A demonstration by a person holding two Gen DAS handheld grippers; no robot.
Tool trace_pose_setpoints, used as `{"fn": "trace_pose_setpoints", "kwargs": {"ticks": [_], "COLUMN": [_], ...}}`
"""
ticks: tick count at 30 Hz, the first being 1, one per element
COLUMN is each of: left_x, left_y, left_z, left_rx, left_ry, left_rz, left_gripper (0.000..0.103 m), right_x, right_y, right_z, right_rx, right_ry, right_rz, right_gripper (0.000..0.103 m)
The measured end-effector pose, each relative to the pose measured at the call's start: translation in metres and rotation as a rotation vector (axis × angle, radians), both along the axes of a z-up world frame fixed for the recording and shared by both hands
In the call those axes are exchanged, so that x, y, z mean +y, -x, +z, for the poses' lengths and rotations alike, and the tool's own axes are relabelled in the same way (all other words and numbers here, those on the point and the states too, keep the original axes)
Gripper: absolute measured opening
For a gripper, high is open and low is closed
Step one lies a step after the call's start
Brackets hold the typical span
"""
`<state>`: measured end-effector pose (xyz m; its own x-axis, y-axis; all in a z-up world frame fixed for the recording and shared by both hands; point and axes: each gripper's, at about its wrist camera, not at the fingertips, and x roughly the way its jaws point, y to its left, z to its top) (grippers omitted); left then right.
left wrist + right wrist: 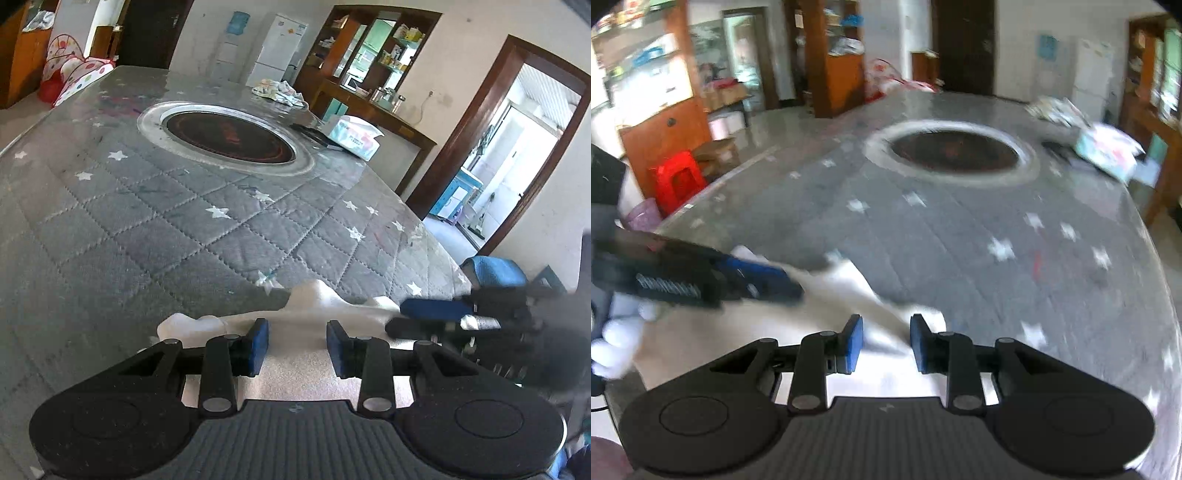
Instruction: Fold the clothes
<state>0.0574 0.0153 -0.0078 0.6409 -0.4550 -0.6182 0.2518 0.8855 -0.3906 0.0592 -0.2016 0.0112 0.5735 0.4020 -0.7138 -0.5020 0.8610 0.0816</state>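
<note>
Hovering both claws over the white garment at the surface's near edge | left claw, right claw parted, gripping nothing | garment rumpled — fold stage unclear

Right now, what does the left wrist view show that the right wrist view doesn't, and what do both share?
Only the left wrist view shows the open doorway to a bright room and a blue cloth past the table's near corner. Only the right wrist view shows the red plastic stool and a white-gloved hand. Both share the quilted star-print table cover, the round inset cooktop, the tissue pack, the white garment and both open grippers, left gripper and right gripper.
</note>
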Motion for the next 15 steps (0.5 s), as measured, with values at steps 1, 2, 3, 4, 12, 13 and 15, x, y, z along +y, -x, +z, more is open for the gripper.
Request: {"fn": "trace_pose_setpoints", "kwargs": {"ticks": [1, 2, 3, 4, 12, 13, 15], "left_x": [0.000, 0.001, 0.001, 0.002, 0.001, 0.000, -0.001], "left_y": [-0.001, -0.001, -0.002, -0.003, 0.000, 0.000, 0.002], "left_z": [-0.001, -0.001, -0.002, -0.003, -0.005, -0.005, -0.005], "left_rx": [0.002, 0.004, 0.006, 0.008, -0.012, -0.015, -0.024], "left_ry": [0.005, 0.010, 0.014, 0.019, 0.019, 0.015, 0.005], "left_rz": [0.003, 0.007, 0.010, 0.013, 0.014, 0.014, 0.014], "left_gripper": [0.038, 0.038, 0.038, 0.038, 0.038, 0.038, 0.038], "right_x": [-0.003, -0.007, -0.010, -0.011, -0.028, -0.028, -0.028], "right_y": [-0.002, -0.003, -0.004, -0.004, 0.034, 0.041, 0.055], "right_z": [-0.003, -0.005, -0.007, -0.006, 0.024, 0.026, 0.028], "right_rx": [0.008, 0.016, 0.022, 0.019, -0.039, -0.040, -0.040], "right_ry": [-0.027, -0.054, -0.079, -0.089, -0.096, -0.083, -0.057], "right_rz": [-0.026, -0.051, -0.077, -0.100, -0.172, -0.165, -0.153], "right_gripper": [0.026, 0.026, 0.026, 0.026, 0.026, 0.026, 0.026]}}
